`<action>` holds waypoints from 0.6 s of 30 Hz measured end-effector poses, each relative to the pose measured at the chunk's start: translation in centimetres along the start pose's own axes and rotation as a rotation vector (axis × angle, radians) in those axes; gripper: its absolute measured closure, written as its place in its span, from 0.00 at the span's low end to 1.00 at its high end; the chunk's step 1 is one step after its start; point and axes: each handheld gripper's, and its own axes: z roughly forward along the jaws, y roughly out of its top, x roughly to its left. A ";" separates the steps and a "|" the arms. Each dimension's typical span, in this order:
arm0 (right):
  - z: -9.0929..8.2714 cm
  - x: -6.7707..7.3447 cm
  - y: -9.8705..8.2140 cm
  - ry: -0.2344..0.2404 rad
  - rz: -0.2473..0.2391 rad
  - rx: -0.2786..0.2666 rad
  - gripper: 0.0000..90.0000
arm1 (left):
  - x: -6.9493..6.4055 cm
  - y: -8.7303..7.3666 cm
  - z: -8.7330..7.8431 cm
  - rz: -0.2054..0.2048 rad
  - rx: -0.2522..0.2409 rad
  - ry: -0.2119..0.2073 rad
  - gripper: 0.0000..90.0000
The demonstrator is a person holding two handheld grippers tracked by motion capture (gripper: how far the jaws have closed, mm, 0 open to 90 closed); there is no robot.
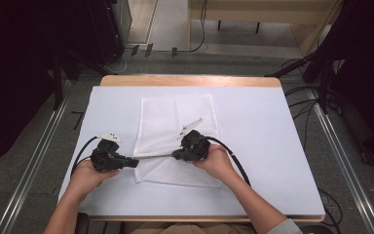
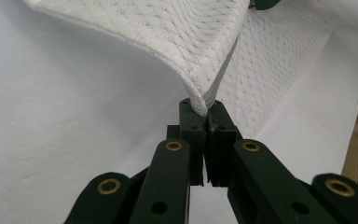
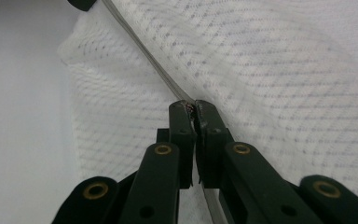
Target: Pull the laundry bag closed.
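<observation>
I have the left gripper (image 1: 131, 163) clamped tight on the near left corner of the white mesh bag (image 1: 175, 122), where the zipper (image 3: 144, 49) ends, and the right gripper (image 1: 177, 155) pinched shut on what looks like the zipper's pull, partway along the bag's near edge. The bag lies flat on the white table cover (image 1: 263, 146), middle of the table, with that corner lifted off the surface. To run the zip well, I judge I must keep the left corner anchored and the zipper line taut and straight between the two grippers, then draw the pull along that line and not upward, so the soft mesh does not bunch into the slider. The fabric is a limp, open honeycomb knit, thin enough to drape and fold in a smooth curve; in the left gripper view it hangs from the jaws in a doubled layer. The zipper tape is a narrow, greyish, stiffer strip. The pull is tiny and mostly hidden between the jaws, so I cannot be sure of the grip.
</observation>
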 end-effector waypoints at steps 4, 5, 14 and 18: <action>-0.5 -0.3 -0.5 -0.006 0.011 0.001 0.98 | 0.1 0.0 -0.1 -0.003 0.000 0.005 0.98; -0.6 -0.4 -0.6 -0.003 0.022 -0.002 0.98 | 0.1 0.0 -0.1 -0.004 -0.001 0.004 0.98; -1.0 -0.7 -1.2 -0.015 0.032 0.003 0.98 | 0.1 -0.1 -0.1 0.004 0.003 0.000 0.98; -1.2 -0.9 -1.4 -0.015 0.035 -0.001 0.98 | 0.1 -0.1 -0.1 0.003 0.003 0.003 0.98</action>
